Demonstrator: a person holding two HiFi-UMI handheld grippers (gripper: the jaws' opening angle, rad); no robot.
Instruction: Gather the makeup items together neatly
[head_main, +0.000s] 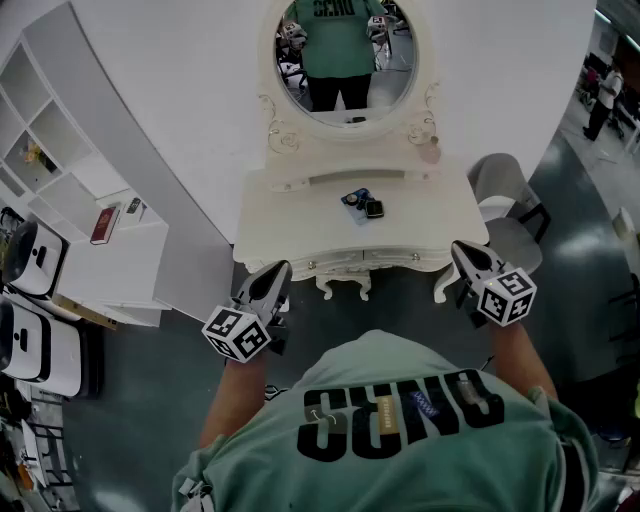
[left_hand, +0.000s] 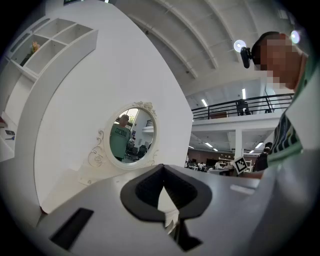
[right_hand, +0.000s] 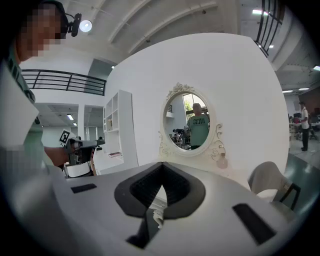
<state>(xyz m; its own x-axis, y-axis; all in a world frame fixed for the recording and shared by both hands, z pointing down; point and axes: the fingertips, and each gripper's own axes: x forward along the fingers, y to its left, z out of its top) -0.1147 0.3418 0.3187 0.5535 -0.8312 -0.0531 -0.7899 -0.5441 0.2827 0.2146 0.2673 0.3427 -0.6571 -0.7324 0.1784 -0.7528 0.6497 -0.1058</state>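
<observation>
Fingers clenched on nothing at both left gripper and right gripper, short of the desk, risk scattering the makeup items at twelve o'clock if pushed in unopened.

The shirt lettering cannot be read reliably.

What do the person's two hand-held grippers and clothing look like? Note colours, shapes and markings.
The left gripper and right gripper each have a pale grey tapered body, black ridged pads and a white cube with black square markers. The person wears a green short-sleeved T-shirt with black lettering.
</observation>
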